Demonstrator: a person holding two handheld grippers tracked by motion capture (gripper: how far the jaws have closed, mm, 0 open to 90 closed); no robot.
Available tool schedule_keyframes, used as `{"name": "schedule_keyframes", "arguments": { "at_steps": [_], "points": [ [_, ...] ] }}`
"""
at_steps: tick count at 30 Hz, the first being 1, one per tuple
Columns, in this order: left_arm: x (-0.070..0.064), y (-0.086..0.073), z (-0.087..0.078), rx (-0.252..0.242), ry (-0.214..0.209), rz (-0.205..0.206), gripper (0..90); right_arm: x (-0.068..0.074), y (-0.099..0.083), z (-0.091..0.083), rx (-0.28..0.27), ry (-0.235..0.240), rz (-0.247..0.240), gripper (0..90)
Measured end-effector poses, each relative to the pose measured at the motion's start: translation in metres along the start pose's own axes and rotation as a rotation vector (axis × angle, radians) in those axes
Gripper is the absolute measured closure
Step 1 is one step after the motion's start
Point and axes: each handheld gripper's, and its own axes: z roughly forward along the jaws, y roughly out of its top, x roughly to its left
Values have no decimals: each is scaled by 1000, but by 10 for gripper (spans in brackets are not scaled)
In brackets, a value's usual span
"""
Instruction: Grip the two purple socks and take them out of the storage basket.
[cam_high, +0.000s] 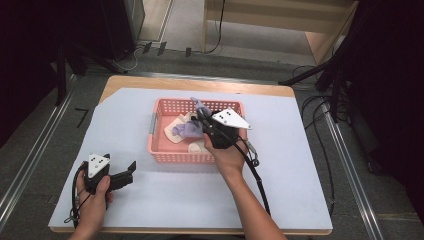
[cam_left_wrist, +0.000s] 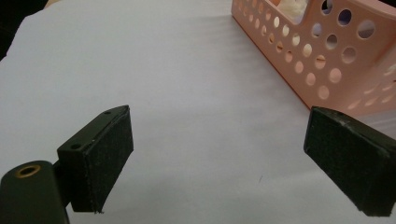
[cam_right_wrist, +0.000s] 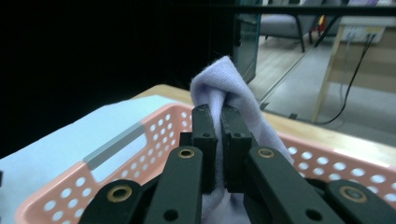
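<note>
Over the pink basket (cam_high: 160, 150), at the middle of the table (cam_high: 300, 200), my right gripper (cam_high: 201, 118) is clamped tight on a lilac cloth (cam_high: 187, 130). From the right gripper view I note the two jaws pressed together with a fold of that cloth (cam_right_wrist: 224, 84) pinched between them, a loop of it standing above the tips and the rest hanging down behind the jaws toward the basket (cam_right_wrist: 70, 186). From the high view, the cloth is partly lifted, its lower part draped among pale, cream-coloured items (cam_high: 175, 131) lying inside the basket. My right hand (cam_high: 227, 152) holds the tool at the basket's near wall. My left gripper (cam_high: 131, 169) rests low at the near left of the table, well apart from the basket, jaws spread wide with nothing between them; the left gripper view confirms bare white table covering (cam_left_wrist: 187, 93) between the pads (cam_left_wrist: 105, 161) and the basket's perforated corner (cam_left_wrist: 327, 60) ahead to the right
</note>
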Motion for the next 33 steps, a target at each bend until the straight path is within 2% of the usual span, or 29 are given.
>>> {"name": "schedule_keyframes", "arguments": {
  "at_steps": [10,12,16,22,23,24,25,28,29,30,32,33],
  "points": [
    [0,0,0,-1,3,3,88,-18,2,-13,-71,-75,-12,866],
    [0,0,0,-1,3,4,89,-25,3,-19,-104,-112,-17,865],
    [0,0,0,1,4,5,88,-38,3,-26,-122,-155,-3,864],
    [0,0,0,0,2,3,88,-58,0,-36,-118,-210,7,864],
    [0,0,0,1,3,2,88,-58,0,-36,-118,-210,7,864],
    [0,0,0,-1,2,-4,88,-66,-2,-40,-110,-233,7,863],
    [0,0,0,-1,3,-3,88,-66,-2,-40,-110,-233,7,863],
    [0,0,0,7,1,2,89,-79,-8,-46,-97,-274,21,863],
    [0,0,0,7,1,2,88,-79,-8,-46,-97,-274,21,863],
    [1,0,0,7,1,2,88,-86,-12,-49,-81,-295,18,863],
    [1,0,0,7,0,1,88,-89,-14,-50,-74,-305,22,863],
    [1,0,0,7,0,2,89,-95,-19,-53,-55,-328,34,863]
  ]
}}
